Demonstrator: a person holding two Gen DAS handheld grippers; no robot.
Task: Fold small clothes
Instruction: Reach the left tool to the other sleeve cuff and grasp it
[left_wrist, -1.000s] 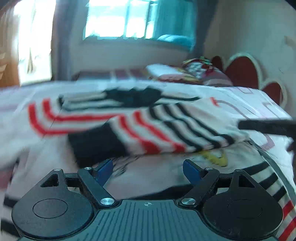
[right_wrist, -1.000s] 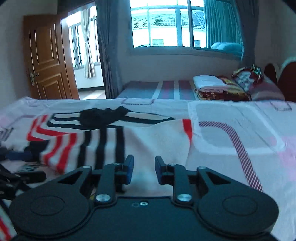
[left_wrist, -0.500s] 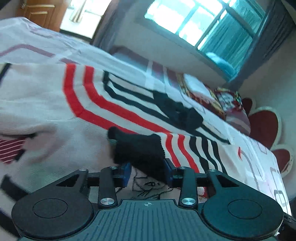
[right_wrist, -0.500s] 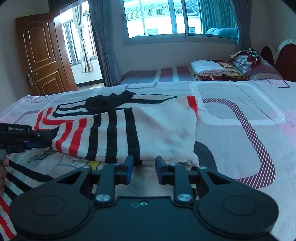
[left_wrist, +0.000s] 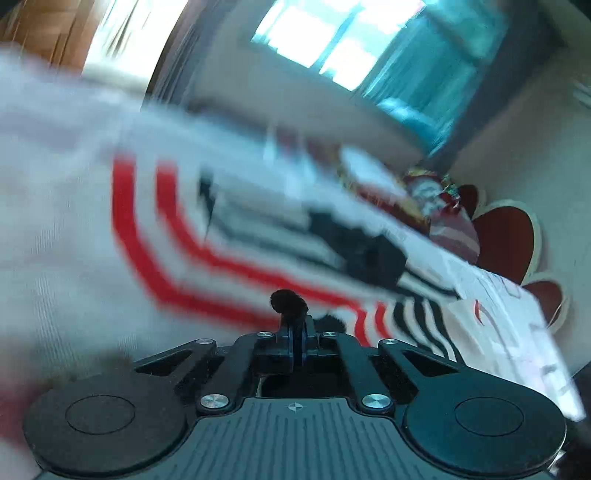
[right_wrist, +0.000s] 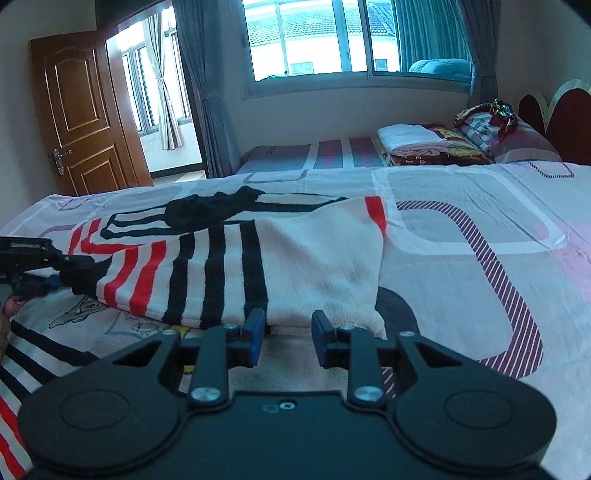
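We are looking into a bedroom where daylight is pouring through a wide window (right_wrist: 325, 40) in the far wall. Grey-blue curtains (right_wrist: 199, 88) are hanging at both sides of it. To the left, a brown panelled wooden door (right_wrist: 79, 110) is standing open, and a bright side room with its own window is showing beyond it. A bed (right_wrist: 480, 236) with a white sheet patterned in grey and pink rounded rectangles is filling the foreground. A dark red scalloped headboard (right_wrist: 554, 122) is rising at the right. A second bed is lying behind, carrying folded bedding (right_wrist: 417, 142) and a pillow (right_wrist: 517, 140). The walls are looking plain and pale.
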